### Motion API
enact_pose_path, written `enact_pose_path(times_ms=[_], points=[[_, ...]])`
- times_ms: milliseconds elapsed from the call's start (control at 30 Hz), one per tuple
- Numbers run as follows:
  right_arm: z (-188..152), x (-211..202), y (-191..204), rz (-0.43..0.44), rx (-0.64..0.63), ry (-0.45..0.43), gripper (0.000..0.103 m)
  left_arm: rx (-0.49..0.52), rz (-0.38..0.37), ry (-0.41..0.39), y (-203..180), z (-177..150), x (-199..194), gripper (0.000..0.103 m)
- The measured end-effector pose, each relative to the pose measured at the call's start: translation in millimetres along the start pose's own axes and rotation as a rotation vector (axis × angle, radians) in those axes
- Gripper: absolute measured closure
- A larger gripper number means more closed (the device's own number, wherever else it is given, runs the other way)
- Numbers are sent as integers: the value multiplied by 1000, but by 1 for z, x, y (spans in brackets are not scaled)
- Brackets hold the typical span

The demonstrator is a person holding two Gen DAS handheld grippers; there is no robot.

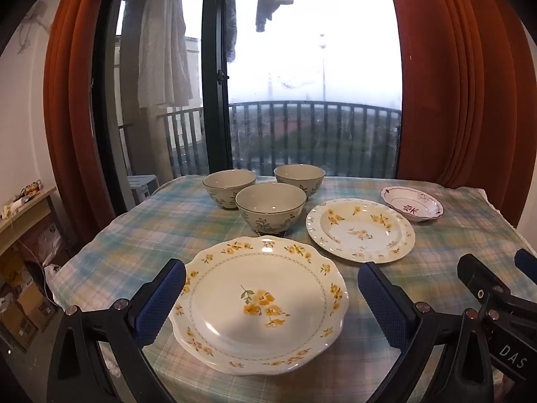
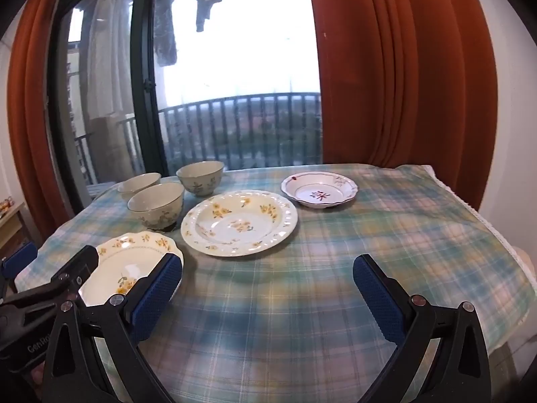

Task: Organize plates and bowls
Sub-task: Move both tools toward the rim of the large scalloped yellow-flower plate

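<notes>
Bench is covered with a soft plaid cloth [image 2: 302,302], pale blue, green and yellow checks, slightly rumpled at the edges. Landmark: the scalloped plate [image 1: 258,309], glossy cream ceramic, wavy rim, ring of small yellow flowers and a yellow spray with green leaves at centre; it lies flat at the near edge of the bench. Beyond it and to its right lies a rimmed plate [image 1: 360,230], round, deep well, pierced-looking edge, yellow floral print, close to the scalloped plate but apart from it. Further right and farther back from that sits a small dish [image 1: 412,203], white, lobed rim with a purple line, dark red motif inside. Directly behind the scalloped plate are three bowls, beige glazed with dark rim lines and grey leaf prints: the near bowl [image 1: 270,208] just beyond the plate's far rim, the left bowl [image 1: 229,188] and the right bowl [image 1: 299,179] behind it, the cluster tightly packed; contact between them unclear. Left gripper [image 1: 272,288] hovers over the scalloped plate, tilted downward, jaws fully apart, blue textured pads either side of the plate with nothing clamped. Right gripper [image 2: 268,295] is to the right of the scalloped plate over bare cloth, same downward tilt, jaws wide apart, empty. Rust-coloured curtains [image 2: 402,77] and a balcony door stand behind the bench.
</notes>
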State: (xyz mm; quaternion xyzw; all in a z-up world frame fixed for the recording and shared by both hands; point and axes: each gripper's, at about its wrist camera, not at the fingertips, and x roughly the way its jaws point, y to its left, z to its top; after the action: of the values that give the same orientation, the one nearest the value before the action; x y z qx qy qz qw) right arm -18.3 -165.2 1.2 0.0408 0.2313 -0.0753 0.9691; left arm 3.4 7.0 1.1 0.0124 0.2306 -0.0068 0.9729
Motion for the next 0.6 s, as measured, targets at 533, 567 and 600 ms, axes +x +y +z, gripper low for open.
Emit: enact_pose_path(times_ms=[533,567,600], points=[[6,10,28,-109,0,70,0,12,-69,24,20,6,24,0],[5,11,29,-110,1,72,0,19,-65,25,21,6,23,0],[5,11,29,-109,1,73,0,45,-52,33,21,7,23,0]])
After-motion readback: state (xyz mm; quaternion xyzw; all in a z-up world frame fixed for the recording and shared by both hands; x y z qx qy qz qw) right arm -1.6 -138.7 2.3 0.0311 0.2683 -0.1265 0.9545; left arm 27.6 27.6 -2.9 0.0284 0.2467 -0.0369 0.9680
